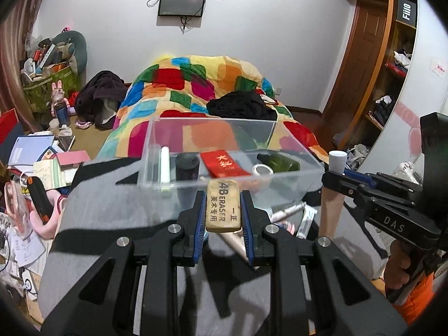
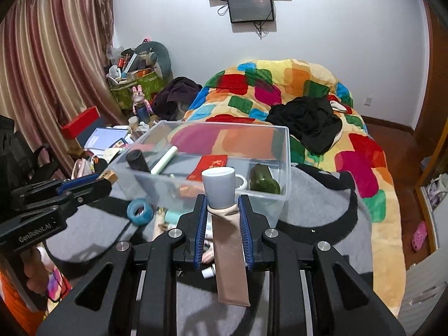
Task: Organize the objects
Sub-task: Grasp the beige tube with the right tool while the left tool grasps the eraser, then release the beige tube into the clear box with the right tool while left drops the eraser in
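L tool (image 1: 223, 210) clamps a tan 4B eraser (image 1: 223, 205), held just short of the clear bin (image 1: 156, 165) w/ its near wall ahead. R tool (image 2: 223, 218) grips a beige tube (image 2: 228, 246), grey cap up, also just before the bin. Blue tape roll (image 2: 140, 208) lies left of R tool on the grey blanket (image 2: 322, 210).

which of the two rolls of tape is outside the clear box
The blue tape roll, lying on the grey blanket in front of the clear box. The white tape roll sits inside the box.
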The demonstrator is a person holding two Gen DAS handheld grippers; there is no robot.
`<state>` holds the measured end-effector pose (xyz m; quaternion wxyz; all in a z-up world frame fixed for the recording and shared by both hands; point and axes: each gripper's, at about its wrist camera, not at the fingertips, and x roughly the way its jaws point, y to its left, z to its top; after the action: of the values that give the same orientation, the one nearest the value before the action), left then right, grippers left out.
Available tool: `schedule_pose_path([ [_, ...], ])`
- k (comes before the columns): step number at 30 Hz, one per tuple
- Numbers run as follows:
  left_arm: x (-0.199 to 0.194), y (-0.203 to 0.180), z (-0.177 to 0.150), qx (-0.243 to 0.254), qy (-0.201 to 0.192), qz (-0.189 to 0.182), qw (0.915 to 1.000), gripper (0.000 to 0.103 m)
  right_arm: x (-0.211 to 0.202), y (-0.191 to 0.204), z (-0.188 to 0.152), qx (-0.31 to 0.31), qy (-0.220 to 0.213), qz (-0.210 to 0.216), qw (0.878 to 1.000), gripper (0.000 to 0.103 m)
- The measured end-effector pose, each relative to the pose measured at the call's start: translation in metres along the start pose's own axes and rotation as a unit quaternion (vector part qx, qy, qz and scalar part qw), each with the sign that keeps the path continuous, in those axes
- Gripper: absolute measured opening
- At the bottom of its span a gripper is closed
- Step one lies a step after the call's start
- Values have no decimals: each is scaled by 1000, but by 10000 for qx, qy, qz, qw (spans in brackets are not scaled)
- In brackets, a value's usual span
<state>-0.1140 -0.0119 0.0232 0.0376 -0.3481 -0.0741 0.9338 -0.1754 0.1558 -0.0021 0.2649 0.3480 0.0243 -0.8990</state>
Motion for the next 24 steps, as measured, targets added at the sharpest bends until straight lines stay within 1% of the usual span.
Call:
schedule_pose_path([
  [8,29,-12,27,11,133,-77,9999,23,22,-9,30,129,47,166,9998,20],
  [10,37,-15,33,48,160,-29,9999,23,30,-14,39,229,109,261,9993,20],
  [15,60,-19,43,64,354,-2,9994,23,50,-21,59,335,239,260,9988,19],
  [19,78,-18,48,90,559,84,9984,23,74,-22,70,273,512,181,9982,19],
  [24,91,-17,49,112,745,104,9971,23,104,-19,72,-50,1024,37,9947,19],
])
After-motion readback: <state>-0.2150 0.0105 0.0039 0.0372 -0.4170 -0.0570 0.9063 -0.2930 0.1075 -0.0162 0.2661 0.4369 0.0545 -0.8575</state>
